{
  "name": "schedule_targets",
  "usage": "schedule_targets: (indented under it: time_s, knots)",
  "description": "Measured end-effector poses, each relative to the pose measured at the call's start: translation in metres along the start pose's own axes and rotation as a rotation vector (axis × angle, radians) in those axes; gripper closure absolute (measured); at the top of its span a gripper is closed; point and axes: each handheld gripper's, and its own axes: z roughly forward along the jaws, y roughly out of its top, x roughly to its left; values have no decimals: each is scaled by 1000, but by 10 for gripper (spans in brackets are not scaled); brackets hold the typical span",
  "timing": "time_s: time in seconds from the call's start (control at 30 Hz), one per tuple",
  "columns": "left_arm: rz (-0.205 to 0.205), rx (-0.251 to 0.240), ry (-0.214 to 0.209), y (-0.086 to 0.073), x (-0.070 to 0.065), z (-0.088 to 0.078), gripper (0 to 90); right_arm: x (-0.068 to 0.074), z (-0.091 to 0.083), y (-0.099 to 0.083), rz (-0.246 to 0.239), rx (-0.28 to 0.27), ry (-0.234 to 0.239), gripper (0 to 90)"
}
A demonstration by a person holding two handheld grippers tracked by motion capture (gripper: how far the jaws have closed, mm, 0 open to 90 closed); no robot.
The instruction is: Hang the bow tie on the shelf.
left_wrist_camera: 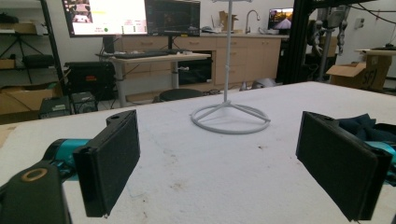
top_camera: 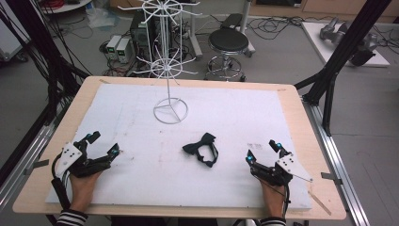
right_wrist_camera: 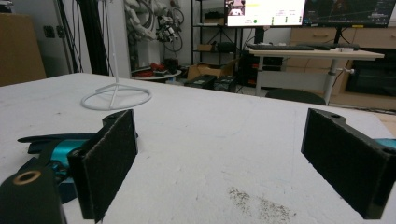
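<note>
A black bow tie with a strap (top_camera: 202,148) lies on the white mat (top_camera: 141,141) a little right of centre. It peeks out behind the right jaw in the left gripper view as dark cloth (left_wrist_camera: 362,127), and behind the left jaw in the right gripper view (right_wrist_camera: 42,138). A white wire display stand (top_camera: 170,61) rises from its ring base at the back centre; its base (left_wrist_camera: 230,118) (right_wrist_camera: 116,99) is ahead of both grippers. My left gripper (top_camera: 103,144) rests open at the front left, my right gripper (top_camera: 263,150) open at the front right. Nothing is between either pair of jaws.
The mat lies on a wooden table (top_camera: 301,122) with bare rims. A black stool (top_camera: 227,43), cables and boxes stand on the floor beyond the far edge. A black frame post (top_camera: 339,56) leans by the right side.
</note>
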Motion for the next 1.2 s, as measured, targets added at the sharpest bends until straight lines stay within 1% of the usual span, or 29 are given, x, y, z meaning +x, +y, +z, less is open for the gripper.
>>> schedule_targets:
  time_s: [0.07,0.23,0.33,0.43,0.53,0.57,0.6,0.63,0.7,0.8,0.83,0.87,0.93,1.0,1.1,1.17,1.2]
  knots:
    - [1,1,1,0,0,0,140,0,0,0,-1,4,-3,98]
    - [1,-1,1,0,0,0,140,-1,3,2,20,41,-4,98]
    - [1,1,2,0,0,0,140,-1,4,3,29,57,8,98]
    - [2,1,4,0,0,0,140,0,5,5,23,60,14,98]
    - [1,0,4,0,0,0,140,2,6,13,31,78,29,99]
    - [1,2,4,0,0,0,140,2,7,16,33,85,43,98]
    - [1,1,5,0,0,0,140,2,7,16,33,85,43,98]
    - [3,1,5,0,0,0,140,5,9,24,48,110,68,98]
    - [4,1,6,0,-1,0,140,8,12,31,47,128,88,98]
    - [6,0,6,0,-1,0,140,13,17,43,36,148,120,98]
    - [9,2,6,0,-1,0,140,13,17,43,36,148,120,98]
    - [9,2,6,0,-1,0,140,16,22,52,26,163,141,98]
    - [8,2,4,0,-1,0,140,19,27,57,28,180,154,98]
    - [10,1,5,0,-1,0,140,21,32,62,26,204,172,98]
    - [8,2,5,0,-1,0,140,26,40,68,6,264,197,98]
    - [7,1,5,0,-1,0,140,30,45,72,-7,302,227,99]
    - [8,3,5,0,-1,0,140,30,45,72,-7,302,227,99]
